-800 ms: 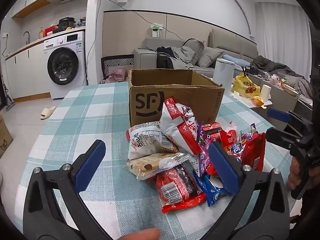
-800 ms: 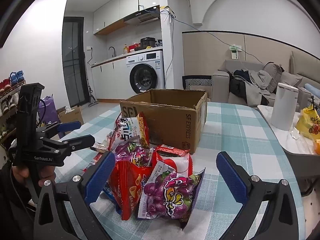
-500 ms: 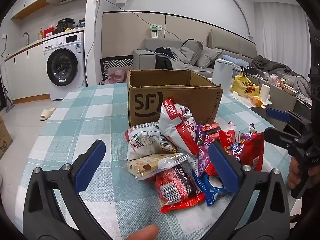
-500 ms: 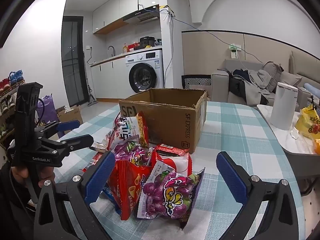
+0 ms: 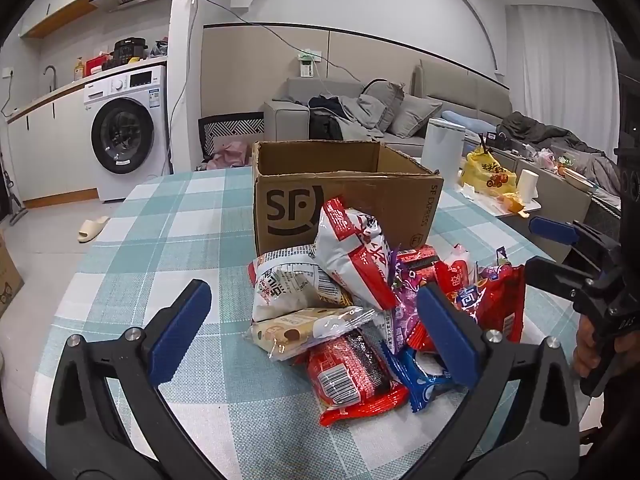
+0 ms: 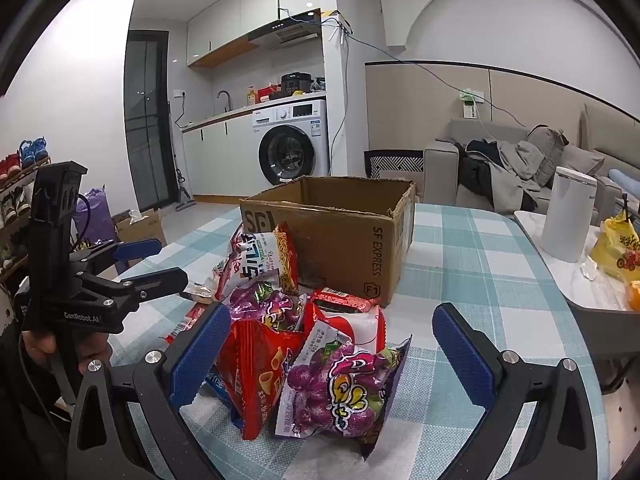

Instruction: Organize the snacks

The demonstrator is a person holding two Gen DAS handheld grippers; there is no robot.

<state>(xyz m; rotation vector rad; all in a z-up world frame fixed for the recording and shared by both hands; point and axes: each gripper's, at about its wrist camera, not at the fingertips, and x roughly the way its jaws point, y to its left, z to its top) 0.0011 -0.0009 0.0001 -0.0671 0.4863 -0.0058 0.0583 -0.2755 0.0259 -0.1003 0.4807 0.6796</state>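
A heap of snack packets [image 5: 360, 300] lies on the checked tablecloth in front of an open cardboard box [image 5: 344, 192] printed SF. My left gripper [image 5: 316, 328] hovers wide open over the near side of the heap, holding nothing. In the right wrist view the heap shows a purple grape-candy bag [image 6: 340, 388] and a red crisp bag [image 6: 260, 368] nearest, with the box [image 6: 340, 236] behind. My right gripper [image 6: 332, 356] is open just above those two bags, empty. Each gripper appears in the other's view: the right [image 5: 560, 256], the left [image 6: 148, 264].
The table [image 5: 168, 248] has bare cloth left of the heap and box. A white marble side table [image 6: 560, 276] to the right carries a white canister [image 6: 568, 216] and a yellow bag [image 6: 620, 248]. Washing machine, sofa and shoe rack stand beyond.
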